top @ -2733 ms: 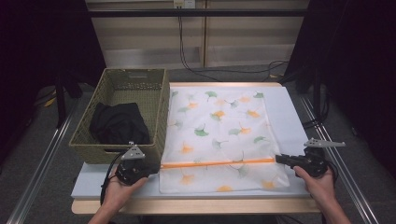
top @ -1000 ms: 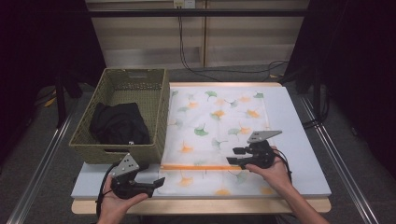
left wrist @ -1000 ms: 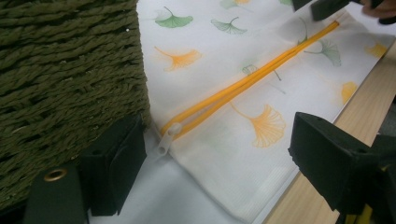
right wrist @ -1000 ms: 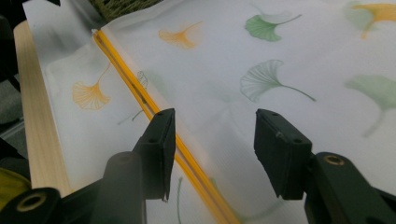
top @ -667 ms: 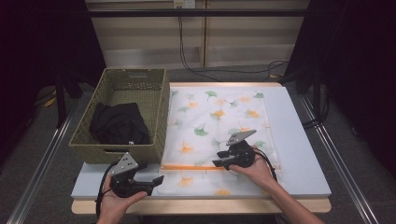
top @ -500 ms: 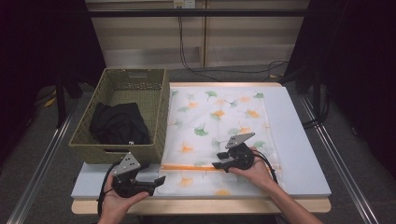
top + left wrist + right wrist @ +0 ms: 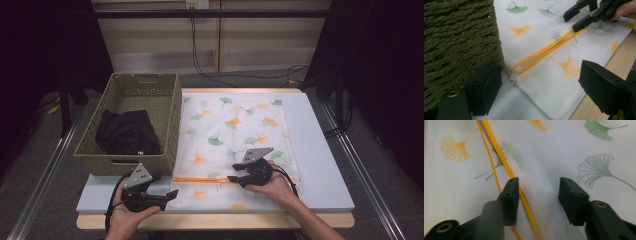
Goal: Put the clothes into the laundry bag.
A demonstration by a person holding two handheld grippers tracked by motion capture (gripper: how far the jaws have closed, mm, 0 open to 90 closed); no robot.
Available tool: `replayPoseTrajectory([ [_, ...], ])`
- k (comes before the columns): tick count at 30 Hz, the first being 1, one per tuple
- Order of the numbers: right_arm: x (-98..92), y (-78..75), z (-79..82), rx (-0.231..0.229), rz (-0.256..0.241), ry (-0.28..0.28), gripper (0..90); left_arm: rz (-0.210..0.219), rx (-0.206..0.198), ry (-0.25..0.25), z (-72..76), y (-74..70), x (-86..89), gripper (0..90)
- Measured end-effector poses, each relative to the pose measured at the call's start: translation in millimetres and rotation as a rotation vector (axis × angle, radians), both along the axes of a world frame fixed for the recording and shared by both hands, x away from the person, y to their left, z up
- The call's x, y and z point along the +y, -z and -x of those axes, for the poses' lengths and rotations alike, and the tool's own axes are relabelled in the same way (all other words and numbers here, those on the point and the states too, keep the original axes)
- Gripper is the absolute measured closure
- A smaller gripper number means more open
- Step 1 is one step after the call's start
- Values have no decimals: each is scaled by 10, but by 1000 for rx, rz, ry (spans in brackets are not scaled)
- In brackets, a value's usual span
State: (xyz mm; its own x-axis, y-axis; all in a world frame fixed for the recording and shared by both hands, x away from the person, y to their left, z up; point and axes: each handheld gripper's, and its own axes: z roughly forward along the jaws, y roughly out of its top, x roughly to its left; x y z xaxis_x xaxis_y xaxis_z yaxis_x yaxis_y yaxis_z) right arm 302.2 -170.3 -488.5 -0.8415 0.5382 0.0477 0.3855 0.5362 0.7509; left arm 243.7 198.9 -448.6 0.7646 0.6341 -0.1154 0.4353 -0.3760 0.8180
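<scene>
I see the woven basket (image 7: 132, 90) at the counter's left with a black garment (image 7: 127, 132) bundled inside it, nothing else in there that I can make out. Right beside it lies the white leaf-print bag (image 7: 235, 125), flat on the pale blue mat (image 7: 320, 150), its left edge touching the basket wall. The orange zipper (image 7: 549, 47) runs across the bag's near end; in the left gripper view its white pull (image 7: 514, 74) sits at the basket-side end and the two orange tracks lie slightly parted. My left gripper (image 7: 167, 195) hovers off the bag's near left corner, jaws apart, holding nothing. My right gripper (image 7: 234, 177) is down over the zipper midway along, jaws wide apart, one jaw touching the orange track. The basket wall crowds the pull's end closely.
</scene>
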Motion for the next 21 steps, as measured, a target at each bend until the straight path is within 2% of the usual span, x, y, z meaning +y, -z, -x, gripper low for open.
replayPoseTrajectory([
  [6, -10, -4, -35, 0, -1, 9, 655, 4, -1, -6, -7, -4, 13, 179],
  [8, -10, -3, -47, -8, 3, 5, 686, -8, -7, -10, -3, -6, 9, 179],
  [10, -10, 0, -63, -7, -1, 9, 715, -6, 1, 0, -1, -4, 7, 179],
  [14, -5, -11, -99, 14, 1, 30, 764, -7, 0, 1, 1, -2, 2, 179],
  [19, 14, -19, -127, 35, -1, 53, 769, -5, 2, -5, 0, 2, 0, 179],
  [20, 19, -26, -136, 34, 4, 49, 743, -8, 1, -4, 0, 1, 2, 179],
  [21, 30, -32, -138, 35, 11, 70, 703, -7, 3, -5, 0, 1, 0, 179],
])
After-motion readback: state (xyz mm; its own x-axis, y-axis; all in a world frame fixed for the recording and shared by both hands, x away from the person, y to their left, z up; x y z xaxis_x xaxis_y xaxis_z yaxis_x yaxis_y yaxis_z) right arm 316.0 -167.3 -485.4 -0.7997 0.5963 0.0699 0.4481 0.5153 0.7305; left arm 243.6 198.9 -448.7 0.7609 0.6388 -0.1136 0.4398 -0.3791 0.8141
